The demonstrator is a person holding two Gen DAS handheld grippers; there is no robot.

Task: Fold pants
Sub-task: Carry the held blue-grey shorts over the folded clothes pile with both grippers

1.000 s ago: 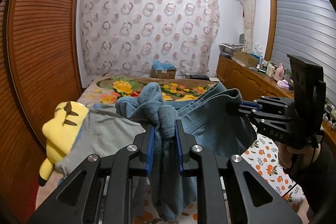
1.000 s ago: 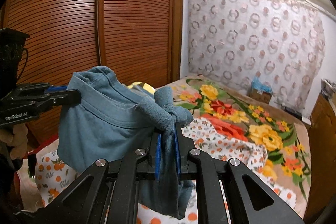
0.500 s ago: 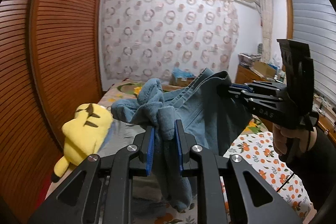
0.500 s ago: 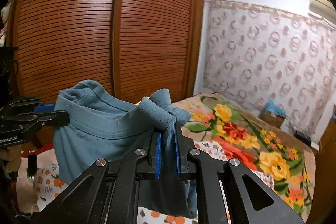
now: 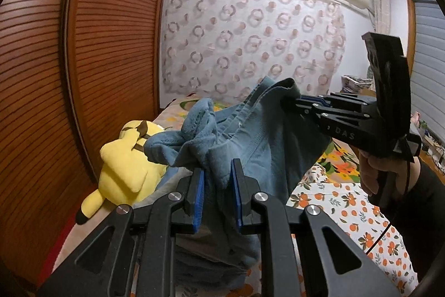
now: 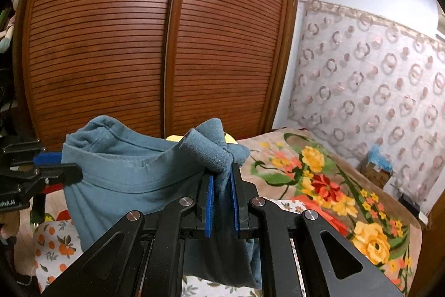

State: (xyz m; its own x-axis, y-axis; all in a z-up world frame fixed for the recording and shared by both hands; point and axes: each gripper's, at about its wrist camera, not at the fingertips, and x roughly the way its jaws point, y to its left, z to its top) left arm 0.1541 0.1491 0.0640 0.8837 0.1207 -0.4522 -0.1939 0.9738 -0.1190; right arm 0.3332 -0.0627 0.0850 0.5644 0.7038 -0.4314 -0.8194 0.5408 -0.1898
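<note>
The blue-grey pants (image 5: pixel 258 141) hang in the air between my two grippers, stretched at the waistband. My left gripper (image 5: pixel 218 177) is shut on a bunched end of the waistband; it also shows at the left edge of the right wrist view (image 6: pixel 59 167). My right gripper (image 6: pixel 222 176) is shut on the other bunched end of the pants (image 6: pixel 133 180); in the left wrist view it comes in from the right (image 5: pixel 292 100). The lower part of the pants hangs out of sight behind the fingers.
A yellow plush toy (image 5: pixel 128 160) lies on the bed at the left, by the slatted wooden wardrobe (image 6: pixel 139 46). The bed carries an orange-print sheet (image 5: pixel 342 205) and a flowered blanket (image 6: pixel 328 180). A box (image 6: pixel 375 171) stands by the curtained wall.
Both grippers have risen with the pants, lifting them higher off the bed. Both views show more wardrobe and wall, less of the bed.
</note>
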